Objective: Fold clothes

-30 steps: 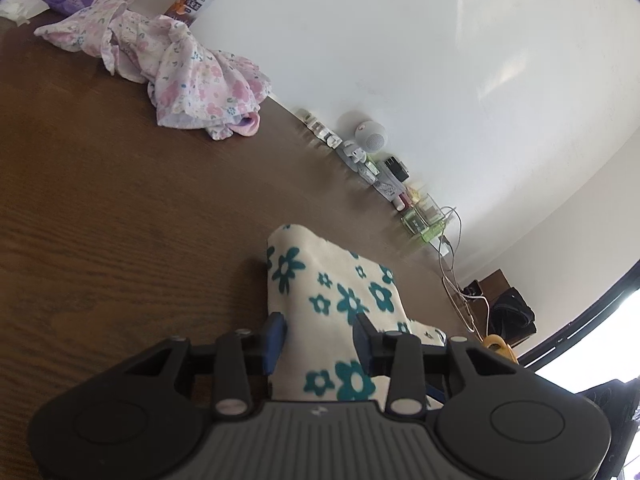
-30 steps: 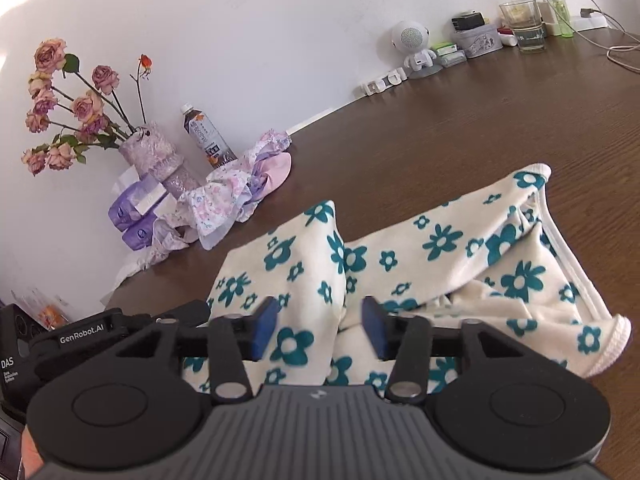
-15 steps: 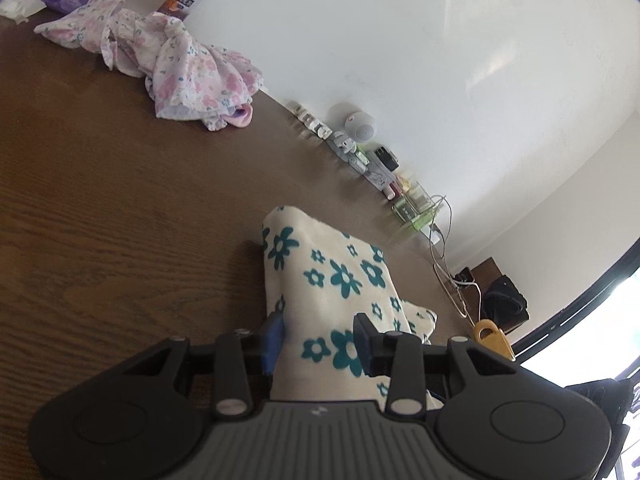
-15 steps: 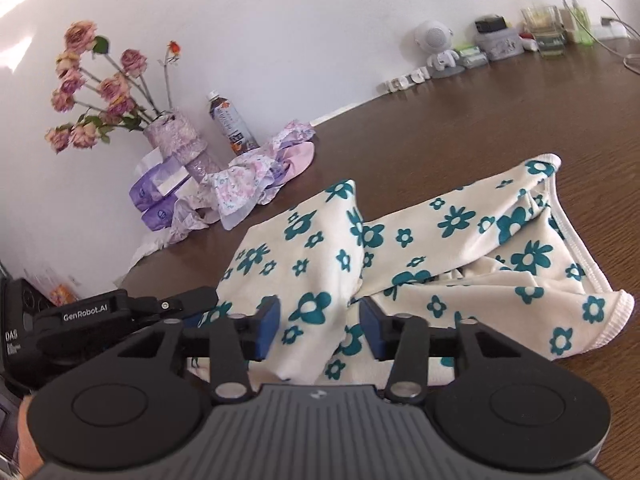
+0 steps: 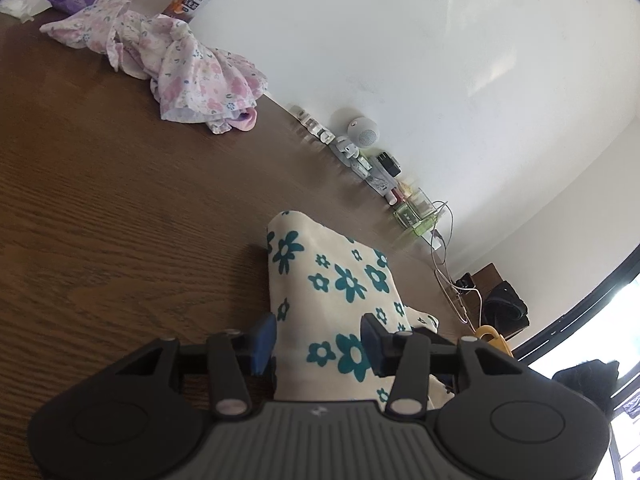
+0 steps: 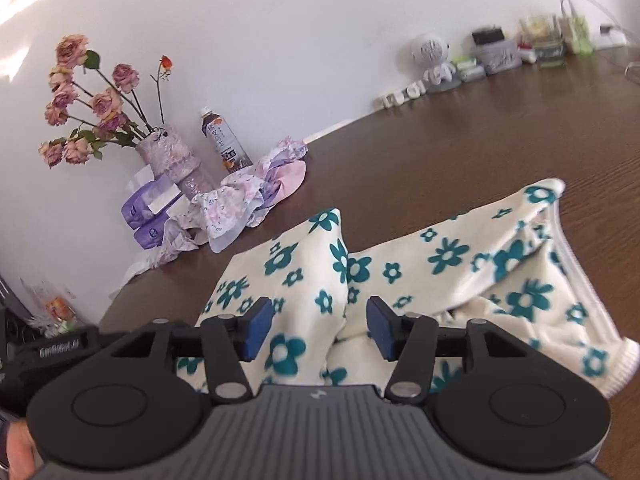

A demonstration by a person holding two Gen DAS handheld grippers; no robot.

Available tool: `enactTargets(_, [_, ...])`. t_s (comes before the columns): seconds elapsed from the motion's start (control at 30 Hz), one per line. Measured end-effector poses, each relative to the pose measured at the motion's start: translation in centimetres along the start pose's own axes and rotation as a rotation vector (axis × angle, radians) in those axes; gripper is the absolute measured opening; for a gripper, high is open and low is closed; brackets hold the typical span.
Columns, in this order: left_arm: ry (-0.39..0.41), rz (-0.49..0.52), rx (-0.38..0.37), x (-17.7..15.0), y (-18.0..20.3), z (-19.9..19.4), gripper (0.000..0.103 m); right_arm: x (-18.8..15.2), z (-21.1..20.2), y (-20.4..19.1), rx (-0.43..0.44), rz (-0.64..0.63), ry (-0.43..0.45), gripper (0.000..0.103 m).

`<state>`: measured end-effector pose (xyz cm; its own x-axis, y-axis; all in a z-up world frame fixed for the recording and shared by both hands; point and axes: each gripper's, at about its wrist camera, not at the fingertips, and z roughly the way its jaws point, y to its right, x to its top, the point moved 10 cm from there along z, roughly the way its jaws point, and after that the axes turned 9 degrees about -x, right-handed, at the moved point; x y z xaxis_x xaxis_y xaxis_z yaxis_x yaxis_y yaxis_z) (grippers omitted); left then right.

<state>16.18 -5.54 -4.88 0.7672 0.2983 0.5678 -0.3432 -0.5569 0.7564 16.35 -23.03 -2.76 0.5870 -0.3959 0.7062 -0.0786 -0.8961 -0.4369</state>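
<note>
Dark wood table [image 6: 460, 152] runs back to a white wall [image 5: 400, 40]; far edge holds a vase of dried pink roses [image 6: 168, 156], a drink bottle [image 6: 224, 144] beside it, purple tissue packs [image 6: 150, 208] in front of the vase, and a crumpled pink floral garment [image 6: 248, 196] lying just ahead of the bottle, well apart from the work piece; further along the wall a small white round gadget [image 6: 430, 50], some boxes and jars [image 6: 548, 40] and white cables [image 5: 444, 248], all clear of the grippers; open tabletop between the pink garment and the work piece, nothing blocking either approach; cream garment with teal flowers [image 6: 448, 256] lies on the table near the front, directly under and ahead of both grippers; left gripper [image 5: 318, 340] has its blue pads spread wide with a raised fold of the garment sitting between them, pads not pressing on it; right gripper [image 6: 320, 326] likewise spread open, straddling a peaked ridge of the same cloth, gaps visible on both sides; left gripper's black body [image 6: 60, 350] shows at the lower left of the right wrist view, next to the cloth's left edge; garment is bunched, not flat: one corner stands up in a peak, the rest spreads to the right with a ribbed white hem [image 6: 616, 356] along the near right edge and loose overlapping layers.
</note>
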Motion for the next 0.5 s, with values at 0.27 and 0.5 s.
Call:
enactTargets(0.27, [-0.019, 0.022, -0.009, -0.1, 0.3, 1.1, 0.044, -0.3, 2.2, -1.3, -0.002, -0.023, -0.028, 0.021])
enactTargets(0.5, [0.003, -0.009, -0.002, 0.9, -0.2, 1.4, 0.045, 1.0, 1.3, -1.0, 0.007, -0.007, 0.03, 0.068])
